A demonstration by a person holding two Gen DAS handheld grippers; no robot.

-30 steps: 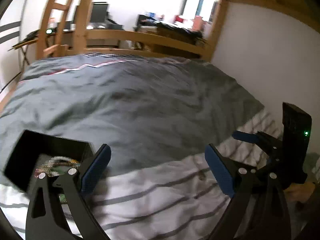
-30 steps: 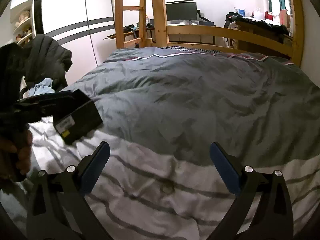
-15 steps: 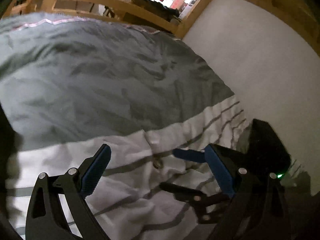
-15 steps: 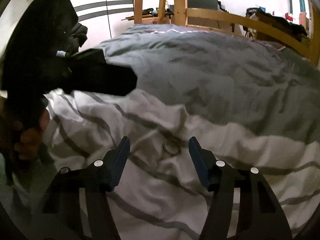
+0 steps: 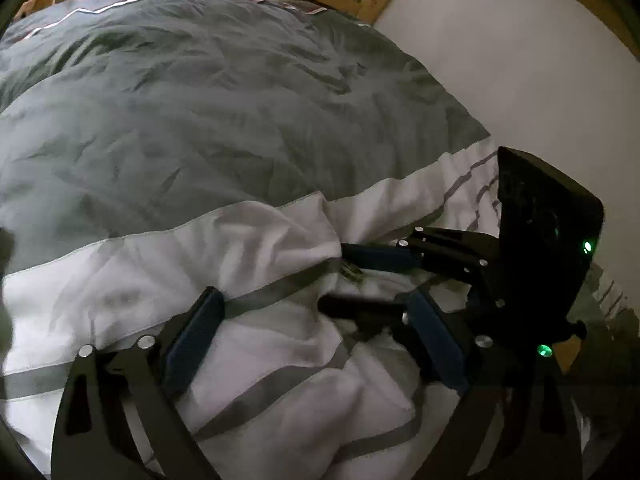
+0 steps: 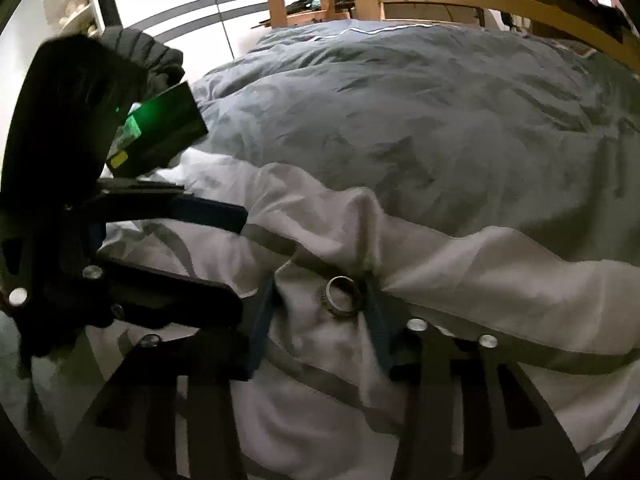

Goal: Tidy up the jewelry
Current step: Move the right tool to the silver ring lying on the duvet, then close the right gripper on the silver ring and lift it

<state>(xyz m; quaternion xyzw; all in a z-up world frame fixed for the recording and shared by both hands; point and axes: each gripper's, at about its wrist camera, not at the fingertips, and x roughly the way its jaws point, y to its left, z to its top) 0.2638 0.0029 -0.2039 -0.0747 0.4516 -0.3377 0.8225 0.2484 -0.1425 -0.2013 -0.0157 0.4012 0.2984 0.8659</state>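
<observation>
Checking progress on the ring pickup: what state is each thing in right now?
Silver metal ring: lying on the white striped duvet, between the right gripper's pads, not lifted.
Right gripper: open, straddling the ring.
Left gripper: open, empty.
Duvet: rumpled.

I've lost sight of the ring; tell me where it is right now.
In the right wrist view the ring lies on the white striped part of the duvet, low and central, between the right gripper fingers and beside the right-hand pad.
</observation>
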